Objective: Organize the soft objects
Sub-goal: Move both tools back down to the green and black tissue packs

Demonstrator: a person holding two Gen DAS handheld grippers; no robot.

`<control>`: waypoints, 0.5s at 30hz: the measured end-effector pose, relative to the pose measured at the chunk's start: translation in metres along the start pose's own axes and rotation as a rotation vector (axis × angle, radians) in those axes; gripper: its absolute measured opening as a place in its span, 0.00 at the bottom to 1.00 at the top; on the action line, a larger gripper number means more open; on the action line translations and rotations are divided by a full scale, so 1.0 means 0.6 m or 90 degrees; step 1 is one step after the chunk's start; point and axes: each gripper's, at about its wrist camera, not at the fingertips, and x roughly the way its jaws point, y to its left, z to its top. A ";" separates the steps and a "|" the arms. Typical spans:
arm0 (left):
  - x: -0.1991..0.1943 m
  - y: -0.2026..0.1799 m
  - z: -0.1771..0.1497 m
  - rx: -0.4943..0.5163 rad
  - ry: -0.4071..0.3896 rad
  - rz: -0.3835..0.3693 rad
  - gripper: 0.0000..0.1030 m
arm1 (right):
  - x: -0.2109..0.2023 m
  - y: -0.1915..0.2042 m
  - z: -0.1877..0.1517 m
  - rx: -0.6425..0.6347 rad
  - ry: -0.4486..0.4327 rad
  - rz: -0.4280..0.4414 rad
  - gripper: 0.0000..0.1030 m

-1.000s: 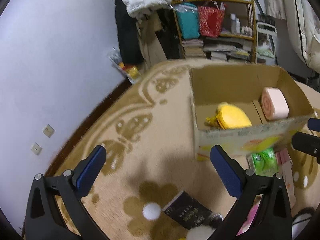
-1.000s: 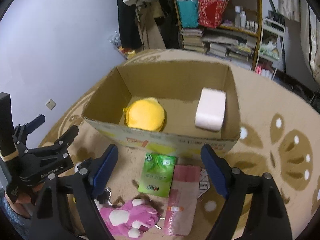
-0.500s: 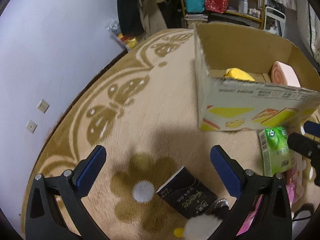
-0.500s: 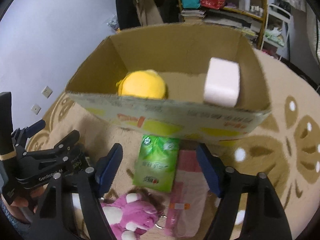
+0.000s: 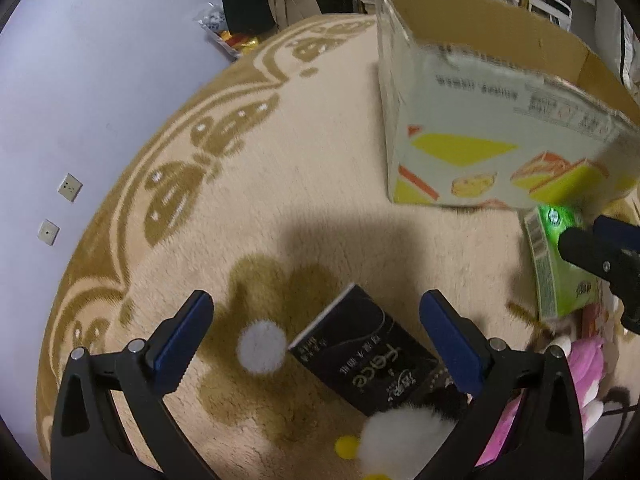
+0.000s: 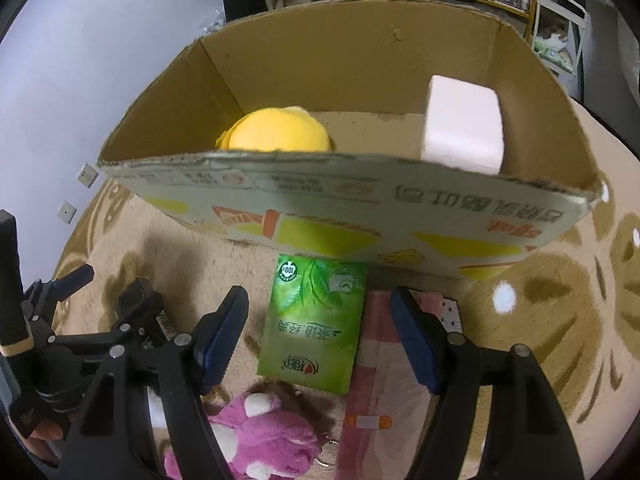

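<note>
My left gripper (image 5: 316,340) is spread wide, empty, above a black tissue pack (image 5: 366,360) on the rug (image 5: 280,184). My right gripper (image 6: 318,334) gapes too, empty, over the green tissue pack (image 6: 316,324), pink plush (image 6: 260,440) nearest. Beyond, the cardboard box (image 6: 360,216) holds a yellow plush (image 6: 280,134) and pink sponge (image 6: 462,130).

Carpet (image 5: 320,184): plush pile. Box (image 6: 352,216): corrugated cardboard, printed outside. Green tissue pack (image 6: 316,320): glossy plastic film. Black pack (image 5: 364,356): glossy too, possibly film. Pink toy (image 6: 260,440): fuzzy plush.
</note>
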 end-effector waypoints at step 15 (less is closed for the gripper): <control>0.037 -0.013 -0.019 0.017 0.066 0.008 0.98 | 0.041 0.031 -0.010 -0.036 0.051 0.016 0.60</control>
